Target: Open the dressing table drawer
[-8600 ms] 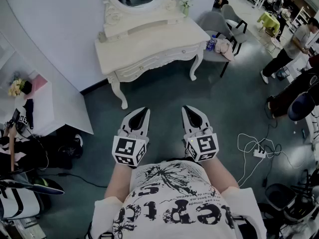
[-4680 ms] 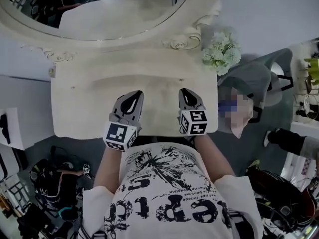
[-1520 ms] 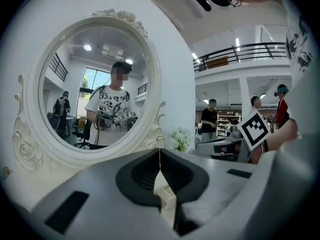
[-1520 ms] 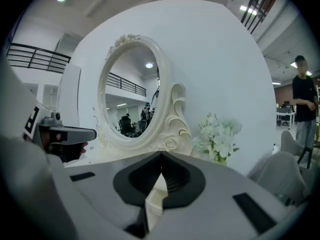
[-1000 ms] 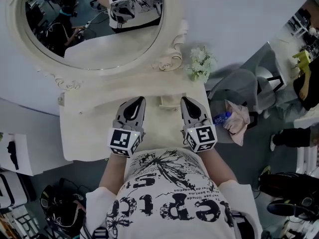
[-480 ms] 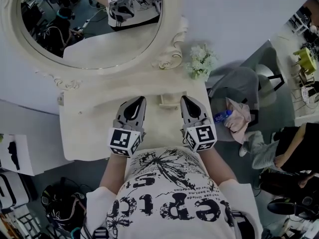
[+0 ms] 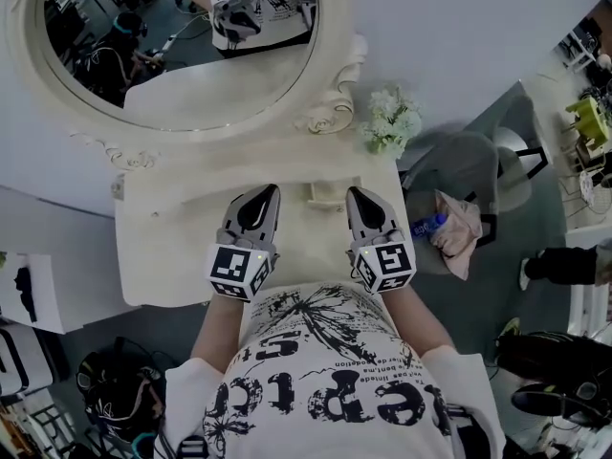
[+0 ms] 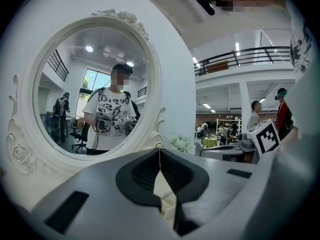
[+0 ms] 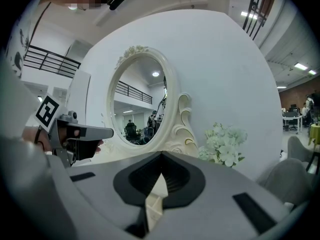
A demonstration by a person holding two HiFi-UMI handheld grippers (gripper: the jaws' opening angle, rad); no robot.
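The cream dressing table [image 7: 167,247] stands right in front of me, under its oval mirror [image 7: 182,36]. Its drawer front is hidden below the top and behind my body. My left gripper [image 7: 264,192] and right gripper [image 7: 357,192] hover side by side over the table top, near its front edge. Both point toward the mirror, jaws together, nothing held. A small cream box [image 7: 324,195] lies on the top between their tips. In the left gripper view the left gripper [image 8: 159,151] shows only a hairline seam. In the right gripper view the right gripper [image 9: 161,156] is shut too.
White flowers [image 7: 390,122] stand at the table's back right corner. Right of the table is a grey chair [image 7: 478,170] with a cloth and a bottle [image 7: 427,224] on it. Bags and cables lie on the floor at lower left [image 7: 120,395].
Both grippers have stayed where they were. A person crouched at the right edge half a second ago; now only the legs show there.
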